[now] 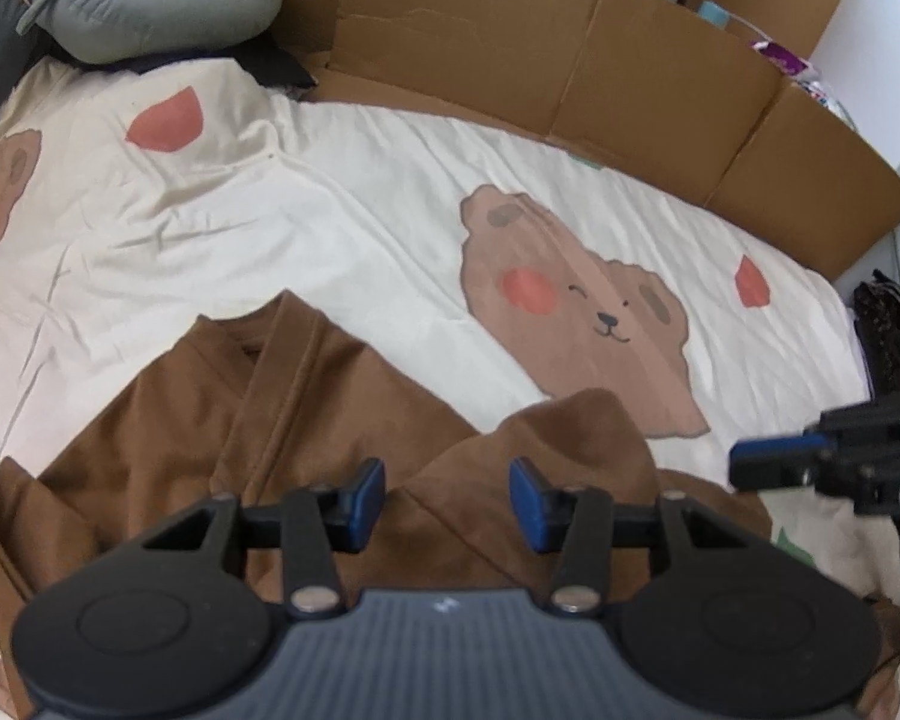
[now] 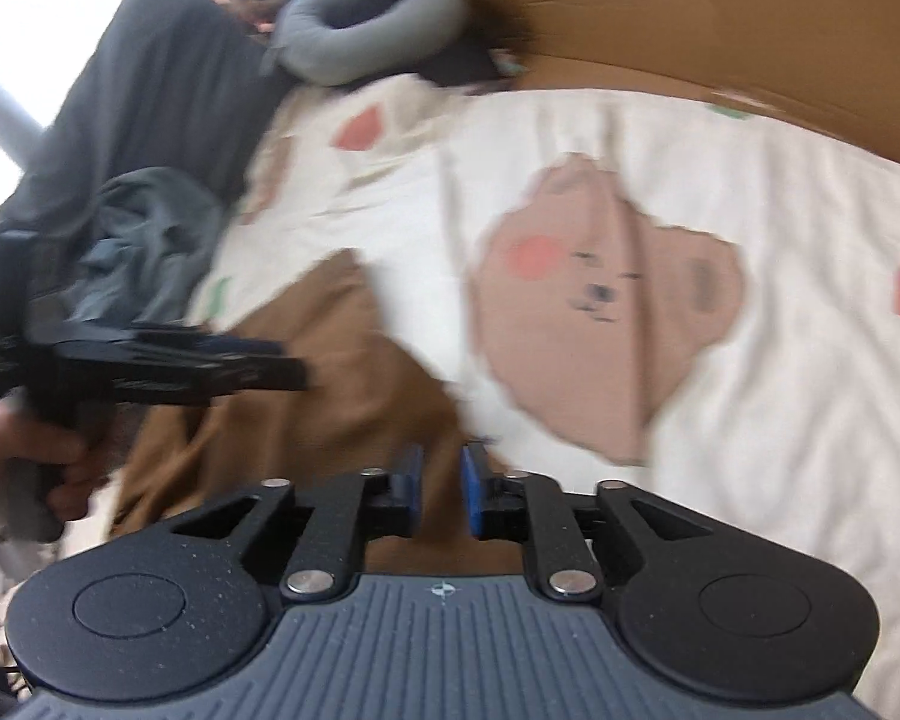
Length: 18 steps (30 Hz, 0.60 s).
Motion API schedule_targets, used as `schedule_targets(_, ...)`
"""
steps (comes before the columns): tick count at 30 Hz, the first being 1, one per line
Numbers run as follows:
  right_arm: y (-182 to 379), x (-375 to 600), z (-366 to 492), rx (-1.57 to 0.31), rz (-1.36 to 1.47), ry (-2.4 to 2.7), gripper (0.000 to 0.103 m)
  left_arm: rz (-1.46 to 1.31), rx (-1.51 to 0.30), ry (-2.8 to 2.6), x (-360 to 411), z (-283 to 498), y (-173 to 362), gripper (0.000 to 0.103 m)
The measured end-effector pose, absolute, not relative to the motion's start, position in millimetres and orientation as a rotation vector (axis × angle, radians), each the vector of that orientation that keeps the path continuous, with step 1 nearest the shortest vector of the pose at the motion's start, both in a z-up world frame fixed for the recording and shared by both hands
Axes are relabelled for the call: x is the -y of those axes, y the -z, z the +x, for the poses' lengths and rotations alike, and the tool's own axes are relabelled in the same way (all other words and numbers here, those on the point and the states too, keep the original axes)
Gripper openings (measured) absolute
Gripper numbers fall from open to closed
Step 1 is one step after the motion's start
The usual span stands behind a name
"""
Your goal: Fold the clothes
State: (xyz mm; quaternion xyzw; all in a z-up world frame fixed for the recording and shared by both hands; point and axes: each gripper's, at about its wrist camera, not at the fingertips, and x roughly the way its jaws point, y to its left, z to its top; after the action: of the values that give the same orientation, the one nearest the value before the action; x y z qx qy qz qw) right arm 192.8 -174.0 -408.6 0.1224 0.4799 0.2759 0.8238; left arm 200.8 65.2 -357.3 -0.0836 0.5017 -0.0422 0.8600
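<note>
While the brown cotton garment [image 1: 330, 420] lay partly folded and rumpled at the near edge of the cream bedsheet printed with bears [image 1: 360, 240], the left gripper [image 1: 447, 495] was held just above its near folds, jaws standing well apart with nothing between the blue pads. The right gripper [image 2: 441, 489] was seen in its own blurred view over the garment's right edge, its jaws parted only narrowly and empty; in the left view it appeared at the far right, clear of the cloth. A hand [image 2: 24, 456] was seen on the left gripper's handle. A flattened brown cardboard sheet [image 1: 570, 60] stood along the far side of the bed, and a grey curved pillow [image 1: 150, 6] lay at the far left.

The garment was judged soft, light and limp, likely to sag and bunch when lifted, and not fragile. A hold was best taken at a hemmed edge or corner, where the doubled fabric could be pinched firmly; the raised hump on the right [image 1: 576, 432] looked the easiest to seize
</note>
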Motion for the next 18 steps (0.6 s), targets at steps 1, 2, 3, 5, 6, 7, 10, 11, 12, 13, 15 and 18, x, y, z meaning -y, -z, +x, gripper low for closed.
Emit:
schedule_targets(1,414,178,194,-1.031,0.256,-0.575,0.027,-0.180,-1.066,0.088,-66,201,360,0.051)
schedule_targets(2,419,182,195,-1.041,0.251,-0.564,0.027,-0.185,-1.077,0.085,-67,201,363,0.051)
schedule_targets(3,424,185,196,-1.053,0.244,-0.557,0.028,-0.189,-1.087,0.082,-68,201,365,0.051)
schedule_targets(5,432,188,194,-1.074,0.232,-0.546,0.030,-0.186,-1.102,0.077,-68,200,369,0.051)
schedule_targets(6,436,188,193,-1.084,0.226,-0.545,0.031,-0.183,-1.110,0.075,-68,199,371,0.051)
schedule_targets(7,440,188,193,-1.092,0.215,-0.543,0.037,-0.181,-1.120,0.074,-68,199,372,0.051)
schedule_targets(10,447,182,190,-1.108,0.172,-0.538,0.039,-0.174,-1.144,0.069,-67,197,377,0.051)
schedule_targets(11,449,180,190,-1.113,0.161,-0.536,0.040,-0.174,-1.150,0.067,-67,197,378,0.051)
schedule_targets(12,452,178,190,-1.122,0.152,-0.537,0.041,-0.175,-1.153,0.066,-67,197,379,0.051)
schedule_targets(13,455,176,190,-1.131,0.142,-0.537,0.042,-0.173,-1.155,0.066,-66,197,380,0.051)
schedule_targets(15,459,171,189,-1.132,0.113,-0.551,0.044,-0.168,-1.156,0.066,-65,197,380,0.051)
schedule_targets(18,460,164,187,-1.129,0.069,-0.568,0.046,-0.160,-1.157,0.066,-64,197,382,0.051)
